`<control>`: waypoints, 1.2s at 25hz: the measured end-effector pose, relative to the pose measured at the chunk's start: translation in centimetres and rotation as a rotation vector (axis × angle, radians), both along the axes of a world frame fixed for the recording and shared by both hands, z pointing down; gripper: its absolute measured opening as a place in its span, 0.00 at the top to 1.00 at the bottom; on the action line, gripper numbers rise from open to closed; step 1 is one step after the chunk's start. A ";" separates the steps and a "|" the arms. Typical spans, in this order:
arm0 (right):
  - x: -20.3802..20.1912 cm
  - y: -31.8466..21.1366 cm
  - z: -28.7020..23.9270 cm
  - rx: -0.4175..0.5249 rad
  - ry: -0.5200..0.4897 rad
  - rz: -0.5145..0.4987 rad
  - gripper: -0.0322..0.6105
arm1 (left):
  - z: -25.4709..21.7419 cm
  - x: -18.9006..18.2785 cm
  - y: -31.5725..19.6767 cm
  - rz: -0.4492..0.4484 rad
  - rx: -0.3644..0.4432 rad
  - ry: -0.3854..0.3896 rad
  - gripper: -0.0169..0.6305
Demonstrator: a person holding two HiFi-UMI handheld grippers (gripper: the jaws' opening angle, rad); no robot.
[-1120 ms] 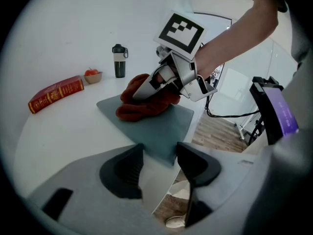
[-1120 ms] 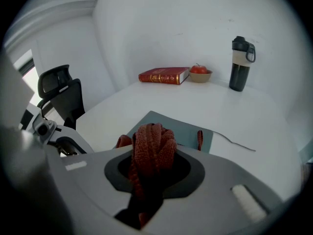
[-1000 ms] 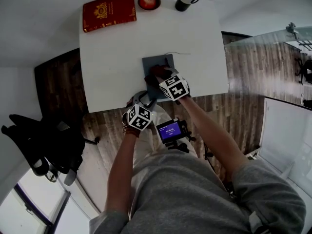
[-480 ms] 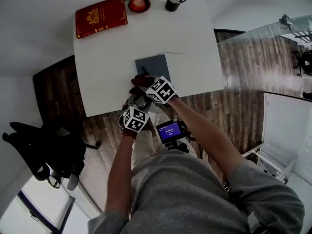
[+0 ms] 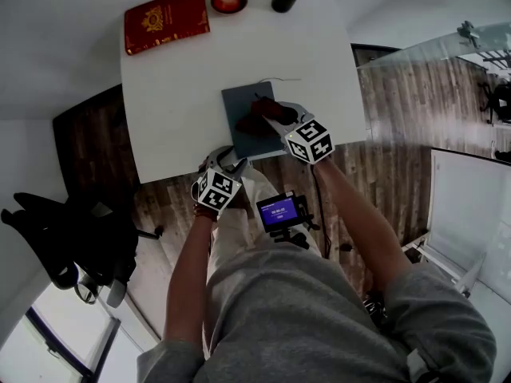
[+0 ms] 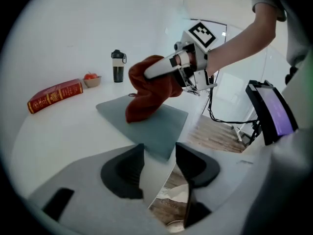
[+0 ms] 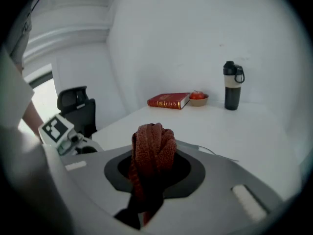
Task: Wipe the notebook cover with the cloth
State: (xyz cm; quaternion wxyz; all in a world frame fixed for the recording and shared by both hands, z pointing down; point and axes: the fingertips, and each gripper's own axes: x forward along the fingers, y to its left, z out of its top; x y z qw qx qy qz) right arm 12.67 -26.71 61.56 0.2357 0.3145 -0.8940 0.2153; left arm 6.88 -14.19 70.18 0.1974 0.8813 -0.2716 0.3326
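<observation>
Hanging limp over notebook (image 6: 156,126), soft light cloth (image 6: 146,94) is clamped at its bunched top by right gripper (image 5: 275,112) jaws. Left gripper (image 6: 159,153) jaws: wide, just narrowed, nothing gripped.

The cloth (image 7: 149,151) is rusty red with bumpy knitted ribs, the notebook (image 6: 151,124) is plain grey-blue, and the desk (image 5: 176,94) is white. The book (image 5: 166,20) is dark red with gold patterns, the little bowl (image 7: 199,100) is tan with something red in it, and the bottle (image 7: 232,93) is black and cream. The left hand-held gripper (image 6: 159,168) and the right hand-held gripper (image 7: 152,170) are grey with black jaws, and each has a white cube (image 5: 218,191) with black squares on it; the floor (image 5: 383,118) is brown wood planks, and the person's shirt (image 5: 303,317) is grey.
</observation>
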 end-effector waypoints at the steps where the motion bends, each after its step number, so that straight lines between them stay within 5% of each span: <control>1: 1.1 0.4 0.6 0.024 0.064 -0.009 0.81 | 0.0 -0.1 0.2 0.015 0.003 0.001 0.67; 7: 3.8 3.8 5.7 -0.003 0.299 -0.034 0.81 | 0.5 -0.2 0.2 0.069 0.005 -0.057 0.73; 13: 2.8 4.5 7.1 -0.086 0.258 0.020 0.82 | 0.9 -0.3 0.0 0.065 0.015 -0.096 0.73; 30: -4.8 8.2 7.1 -0.131 0.240 -0.253 0.82 | 0.8 -0.2 -0.1 0.052 0.011 -0.102 0.73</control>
